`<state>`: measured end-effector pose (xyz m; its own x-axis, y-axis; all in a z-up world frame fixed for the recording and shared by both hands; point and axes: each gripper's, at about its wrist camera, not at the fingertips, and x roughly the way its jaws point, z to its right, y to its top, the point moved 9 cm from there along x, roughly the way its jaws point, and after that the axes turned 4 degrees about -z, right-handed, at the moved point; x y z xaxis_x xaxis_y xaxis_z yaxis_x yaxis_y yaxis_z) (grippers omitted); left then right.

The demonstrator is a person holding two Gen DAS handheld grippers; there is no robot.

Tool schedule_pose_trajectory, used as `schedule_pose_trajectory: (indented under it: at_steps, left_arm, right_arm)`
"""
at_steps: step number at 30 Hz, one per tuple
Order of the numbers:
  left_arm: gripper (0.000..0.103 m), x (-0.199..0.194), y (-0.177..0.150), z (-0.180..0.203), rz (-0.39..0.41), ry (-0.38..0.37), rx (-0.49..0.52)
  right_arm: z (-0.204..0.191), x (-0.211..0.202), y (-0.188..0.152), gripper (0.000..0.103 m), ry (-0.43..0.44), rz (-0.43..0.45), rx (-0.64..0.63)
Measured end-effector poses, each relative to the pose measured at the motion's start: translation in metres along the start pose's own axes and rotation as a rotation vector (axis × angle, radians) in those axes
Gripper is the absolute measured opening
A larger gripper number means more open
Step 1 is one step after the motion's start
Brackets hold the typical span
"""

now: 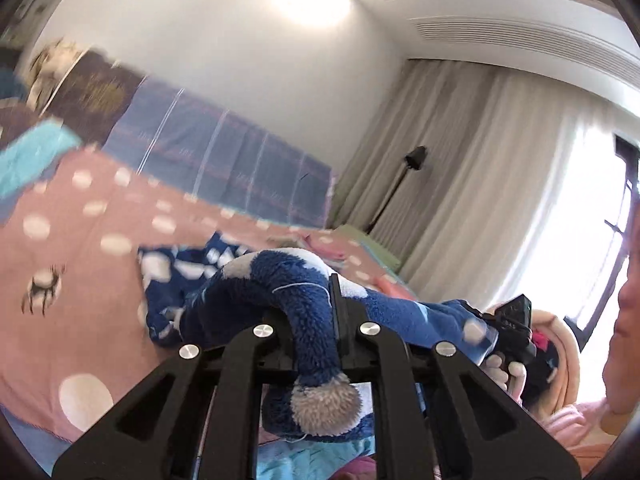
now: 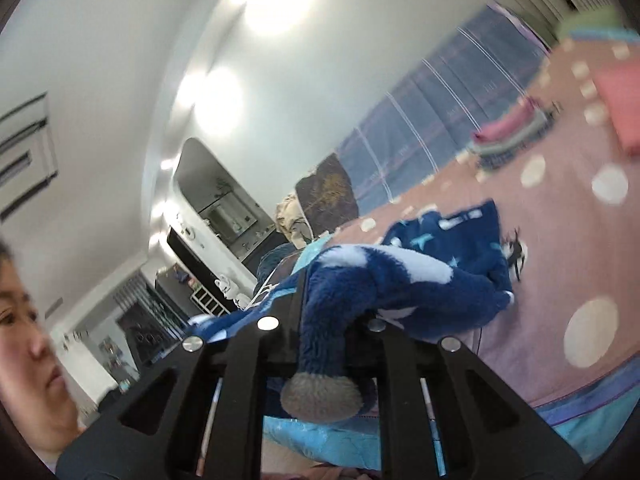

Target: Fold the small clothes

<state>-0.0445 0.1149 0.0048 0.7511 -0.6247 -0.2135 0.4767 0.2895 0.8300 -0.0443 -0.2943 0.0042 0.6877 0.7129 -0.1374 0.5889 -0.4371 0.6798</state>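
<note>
A dark blue fleece garment (image 1: 280, 280) with white patches and star print hangs lifted above the pink dotted bedspread (image 1: 100, 208). My left gripper (image 1: 310, 312) is shut on one fluffy sleeve, whose grey cuff (image 1: 324, 404) droops back toward the camera. In the right wrist view the same garment (image 2: 404, 280) trails to the bed, and my right gripper (image 2: 332, 296) is shut on the other sleeve, its grey cuff (image 2: 320, 396) hanging down. The right gripper (image 1: 516, 328) and the hand holding it also show at the right of the left wrist view. Fabric hides the pads.
A blue plaid pillow (image 1: 224, 156) lies along the wall. A stack of folded clothes (image 2: 508, 136) rests farther up the bedspread (image 2: 560, 240). Curtains (image 1: 460, 168) and a floor lamp (image 1: 414, 160) stand by the window. The person's face (image 2: 28, 344) is close by.
</note>
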Motion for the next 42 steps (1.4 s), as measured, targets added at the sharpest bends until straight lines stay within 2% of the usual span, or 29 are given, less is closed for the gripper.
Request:
schedule_pose_trajectory:
  at_steps: [4,6,11,15,19,22,26,28,29,32,33,34,37,39,42]
  left_arm:
    - [0.011,0.030,-0.005,-0.036,-0.038,0.023,-0.109]
    - [0.011,0.039,-0.004,-0.044,-0.047,0.056,-0.105]
    - [0.011,0.053,0.009,-0.052,-0.058,0.083,-0.059]
    - [0.011,0.080,0.033,-0.061,-0.052,0.130,0.001]
    - [0.012,0.114,0.066,-0.073,-0.040,0.138,0.025]
    - [0.012,0.143,0.089,-0.085,-0.035,0.139,0.022]
    - [0.012,0.197,0.107,-0.125,-0.072,0.185,-0.013]
    - [0.012,0.223,0.102,-0.149,-0.106,0.227,-0.028]
    - [0.012,0.242,0.092,-0.170,-0.143,0.281,-0.028]
    - [0.015,0.282,0.049,-0.215,-0.281,0.379,-0.038]
    - [0.016,0.296,0.028,-0.231,-0.349,0.382,-0.077]
    - [0.016,0.300,0.021,-0.238,-0.366,0.345,-0.137]
    - [0.018,0.288,0.033,-0.243,-0.312,0.278,-0.205]
    - [0.018,0.286,0.031,-0.244,-0.313,0.273,-0.214]
    - [0.018,0.284,0.035,-0.238,-0.315,0.294,-0.172]
  right_arm:
    - [0.031,0.031,-0.002,0.012,-0.046,-0.012,0.050]
    - [0.039,0.044,0.001,0.012,-0.067,-0.020,0.045]
    - [0.049,0.067,0.019,0.012,-0.094,-0.021,0.023]
    - [0.059,0.089,0.041,0.012,-0.114,-0.014,0.014]
    - [0.075,0.117,0.071,0.013,-0.148,0.001,0.009]
    - [0.089,0.138,0.092,0.013,-0.173,0.008,0.008]
    - [0.122,0.177,0.113,0.015,-0.222,-0.021,0.027]
    - [0.150,0.205,0.117,0.015,-0.264,-0.058,0.038]
    - [0.169,0.221,0.114,0.015,-0.294,-0.089,0.052]
    - [0.229,0.256,0.094,0.015,-0.412,-0.184,0.104]
    - [0.241,0.263,0.086,0.015,-0.427,-0.208,0.121]
    - [0.256,0.271,0.075,0.012,-0.428,-0.231,0.155]
    - [0.255,0.270,0.076,0.013,-0.398,-0.228,0.156]
    - [0.252,0.270,0.074,0.014,-0.406,-0.234,0.131]
    - [0.248,0.267,0.074,0.015,-0.404,-0.229,0.118]
